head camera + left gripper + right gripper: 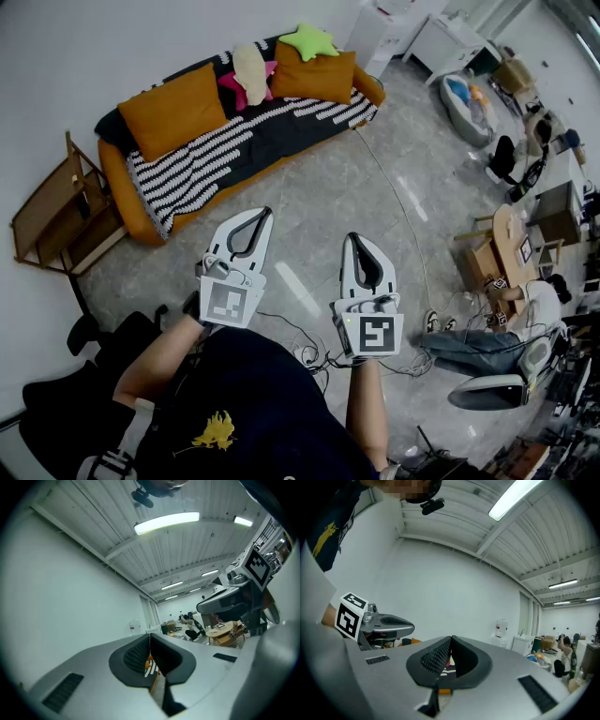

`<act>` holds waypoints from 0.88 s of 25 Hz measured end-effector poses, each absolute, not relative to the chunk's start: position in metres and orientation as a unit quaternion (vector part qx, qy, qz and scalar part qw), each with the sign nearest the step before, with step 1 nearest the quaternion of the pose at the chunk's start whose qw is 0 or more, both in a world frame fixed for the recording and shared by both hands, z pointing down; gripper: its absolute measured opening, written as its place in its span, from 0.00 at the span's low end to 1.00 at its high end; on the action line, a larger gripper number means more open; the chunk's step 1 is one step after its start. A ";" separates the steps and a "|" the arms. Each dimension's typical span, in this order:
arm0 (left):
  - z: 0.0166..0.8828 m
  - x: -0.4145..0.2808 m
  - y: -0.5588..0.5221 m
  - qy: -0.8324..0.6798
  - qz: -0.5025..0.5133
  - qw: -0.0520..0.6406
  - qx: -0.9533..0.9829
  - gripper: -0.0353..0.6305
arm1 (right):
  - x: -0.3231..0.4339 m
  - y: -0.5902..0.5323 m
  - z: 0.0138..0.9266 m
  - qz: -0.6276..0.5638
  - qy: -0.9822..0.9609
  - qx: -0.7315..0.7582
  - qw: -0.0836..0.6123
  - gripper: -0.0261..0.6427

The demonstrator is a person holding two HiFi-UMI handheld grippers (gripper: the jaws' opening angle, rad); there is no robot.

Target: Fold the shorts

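No legible brand or lettering anywhere: only black-and-white square markers on the cube of the left gripper and on that of the right gripper, plus a yellow emblem on the person's dark shirt, too small to read. Left jaws pressed together tip to tip with nothing between them, seen head-on in the left gripper view; right jaws likewise closed and empty. Both held side by side, apart from each other, pointing level over a grey marbled floor toward an orange sofa draped with a black-and-white striped cover. Behind each jaw opening, a sliver of that orange and striped fabric. Shorts in no view; position relative to either pair of jaws impossible to tell.
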State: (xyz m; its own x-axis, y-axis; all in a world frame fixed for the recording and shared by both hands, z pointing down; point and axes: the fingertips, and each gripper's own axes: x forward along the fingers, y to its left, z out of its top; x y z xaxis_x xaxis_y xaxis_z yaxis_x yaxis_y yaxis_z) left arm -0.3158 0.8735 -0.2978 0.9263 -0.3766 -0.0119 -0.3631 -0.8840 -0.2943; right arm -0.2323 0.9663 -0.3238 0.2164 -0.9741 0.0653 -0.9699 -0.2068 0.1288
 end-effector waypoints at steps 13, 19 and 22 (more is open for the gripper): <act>-0.255 -0.313 0.758 0.187 -0.076 0.123 -0.972 0.33 | -0.212 0.828 -0.285 -0.015 -0.646 0.759 0.075 0.06; -0.247 -0.286 0.769 0.232 -0.107 0.115 -0.960 0.60 | -0.163 0.822 -0.269 -0.004 -0.685 0.727 0.042 0.12; -0.246 -0.268 0.774 0.266 -0.106 0.105 -0.952 0.65 | -0.142 0.823 -0.270 -0.007 -0.714 0.699 0.031 0.37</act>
State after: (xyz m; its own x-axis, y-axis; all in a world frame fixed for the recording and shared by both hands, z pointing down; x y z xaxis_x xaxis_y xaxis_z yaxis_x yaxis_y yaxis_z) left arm -0.2684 0.7736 -0.2462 0.8356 -0.5295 0.1461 -0.4851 -0.8362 -0.2559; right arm -0.1422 0.8229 -0.2700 -0.0204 -0.9992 0.0341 -0.9983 0.0222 0.0544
